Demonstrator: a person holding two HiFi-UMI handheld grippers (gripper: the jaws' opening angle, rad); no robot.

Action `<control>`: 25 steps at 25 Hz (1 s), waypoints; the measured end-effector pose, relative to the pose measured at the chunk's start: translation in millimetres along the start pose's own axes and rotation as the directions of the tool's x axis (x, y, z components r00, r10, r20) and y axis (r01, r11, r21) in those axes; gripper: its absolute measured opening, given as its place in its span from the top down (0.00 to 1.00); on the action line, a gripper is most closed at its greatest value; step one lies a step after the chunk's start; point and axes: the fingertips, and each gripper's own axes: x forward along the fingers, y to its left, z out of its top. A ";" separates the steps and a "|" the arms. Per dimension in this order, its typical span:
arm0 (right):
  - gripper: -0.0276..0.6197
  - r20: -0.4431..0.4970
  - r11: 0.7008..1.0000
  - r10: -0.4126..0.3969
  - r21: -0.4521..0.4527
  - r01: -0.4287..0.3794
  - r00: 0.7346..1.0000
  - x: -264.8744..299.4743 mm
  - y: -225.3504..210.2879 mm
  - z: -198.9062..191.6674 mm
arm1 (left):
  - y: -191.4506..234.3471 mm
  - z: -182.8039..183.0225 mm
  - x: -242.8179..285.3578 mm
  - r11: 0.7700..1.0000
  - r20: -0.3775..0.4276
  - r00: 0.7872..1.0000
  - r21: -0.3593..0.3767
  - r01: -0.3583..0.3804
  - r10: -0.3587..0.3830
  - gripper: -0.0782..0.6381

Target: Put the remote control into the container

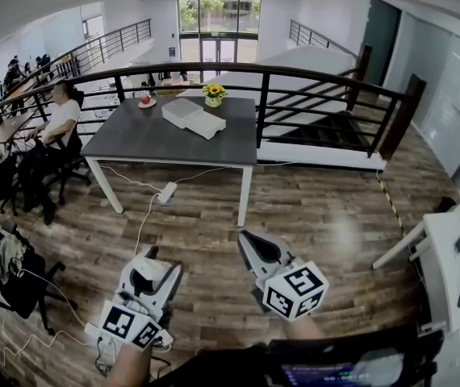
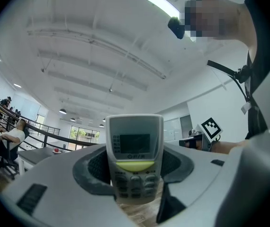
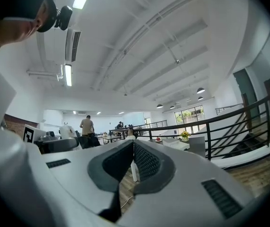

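In the left gripper view a grey remote control point(image 2: 134, 150) with a small screen and a yellow-green button stands upright between the jaws of my left gripper point(image 2: 134, 176), which is shut on it. In the head view that left gripper point(image 1: 156, 263) is low over the wooden floor, and my right gripper point(image 1: 248, 239) is beside it. The right gripper point(image 3: 133, 161) has its jaws together with nothing between them. Far ahead, two white box-like containers point(image 1: 194, 117) lie on a grey table point(image 1: 133, 139), also seen as pale boxes point(image 3: 176, 144) past the railing.
A black railing point(image 1: 311, 79) runs behind the table. Yellow flowers point(image 1: 213, 92) and a plate with a red fruit point(image 1: 145, 101) stand on it. A person point(image 1: 59, 119) sits at the left among chairs. Cables and a power strip point(image 1: 166, 193) lie on the floor. A white desk point(image 1: 456, 272) is at the right.
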 end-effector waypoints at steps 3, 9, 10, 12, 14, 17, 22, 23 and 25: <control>0.95 -0.005 1.000 -0.026 -0.010 0.026 1.000 8.4 6.0 -7.2 | 12.7 -4.1 -2.8 1.000 0.005 1.000 -0.003 0.028 -0.028 0.54; 0.95 -0.020 0.997 -0.078 -0.002 0.078 0.997 22.1 -2.9 -16.8 | 37.6 -16.2 5.7 0.998 -0.012 0.998 -0.022 0.059 -0.059 0.54; 0.95 -0.023 0.997 -0.079 -0.004 0.079 0.997 24.4 -6.0 -17.4 | 40.6 -17.9 8.9 0.998 -0.014 0.998 -0.024 0.059 -0.059 0.54; 0.95 -0.018 0.997 -0.078 -0.001 0.078 0.997 32.3 -14.7 -17.5 | 47.9 -20.2 18.1 0.998 -0.019 0.998 -0.016 0.056 -0.056 0.54; 0.95 -0.009 0.998 -0.065 0.012 0.065 0.998 47.0 -28.2 -15.9 | 58.9 -21.3 34.0 0.999 -0.022 0.999 -0.006 0.044 -0.044 0.54; 0.95 -0.010 0.999 -0.039 0.022 0.039 0.999 70.2 -59.0 -12.6 | 72.9 -24.0 67.6 1.000 -0.030 0.999 0.004 0.021 -0.021 0.54; 0.95 0.013 1.000 -0.010 0.030 0.010 1.000 95.5 -122.8 1.9 | 84.5 -28.7 133.1 0.999 -0.044 0.999 0.044 -0.006 0.008 0.54; 0.95 0.014 1.000 -0.002 0.027 0.002 1.000 99.7 -135.1 5.2 | 85.6 -29.6 147.3 0.999 -0.045 0.999 0.048 -0.011 0.013 0.54; 0.95 0.016 1.000 0.010 0.022 -0.011 1.000 106.3 -160.3 12.9 | 85.2 -30.9 176.1 0.998 -0.048 0.999 0.056 -0.014 0.017 0.54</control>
